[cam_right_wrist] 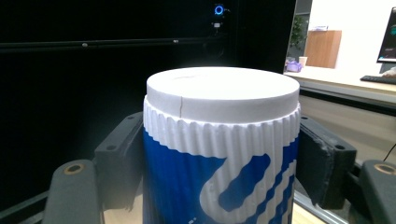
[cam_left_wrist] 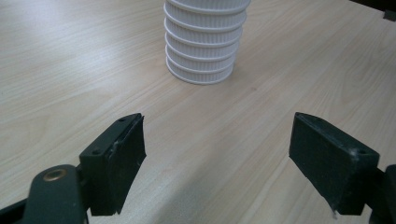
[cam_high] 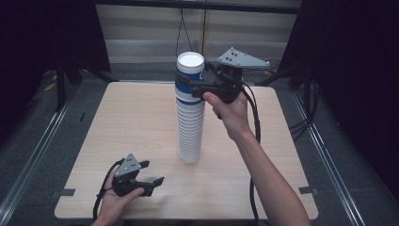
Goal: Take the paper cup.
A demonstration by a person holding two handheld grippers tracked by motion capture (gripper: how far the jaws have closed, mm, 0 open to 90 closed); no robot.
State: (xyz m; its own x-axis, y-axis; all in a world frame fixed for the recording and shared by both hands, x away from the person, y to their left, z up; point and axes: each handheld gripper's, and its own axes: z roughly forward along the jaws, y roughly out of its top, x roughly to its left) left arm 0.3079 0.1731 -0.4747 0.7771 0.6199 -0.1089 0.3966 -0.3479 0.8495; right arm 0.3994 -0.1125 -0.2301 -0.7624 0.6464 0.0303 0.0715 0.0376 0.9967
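Observation:
A tall stack of upside-down white ribbed paper cups [cam_high: 189, 132] stands at the middle of the wooden table [cam_high: 131, 117]. Its top cup [cam_high: 190, 75] is blue and white. My right gripper [cam_high: 190, 87] is at the top of the stack, shut on that top cup [cam_right_wrist: 219, 158], with a jaw pressed against each side. My left gripper [cam_high: 151, 173] rests near the table's front left, open and holding nothing. In the left gripper view the base of the stack [cam_left_wrist: 203, 46] stands ahead of the open left gripper [cam_left_wrist: 217, 154].
Cables [cam_high: 256, 122] trail from the right gripper along the forearm. Dark curtains flank the table, and metal floor rails [cam_high: 33, 155] run down both sides. A desk with a monitor [cam_right_wrist: 387, 42] stands far behind the stack in the right gripper view.

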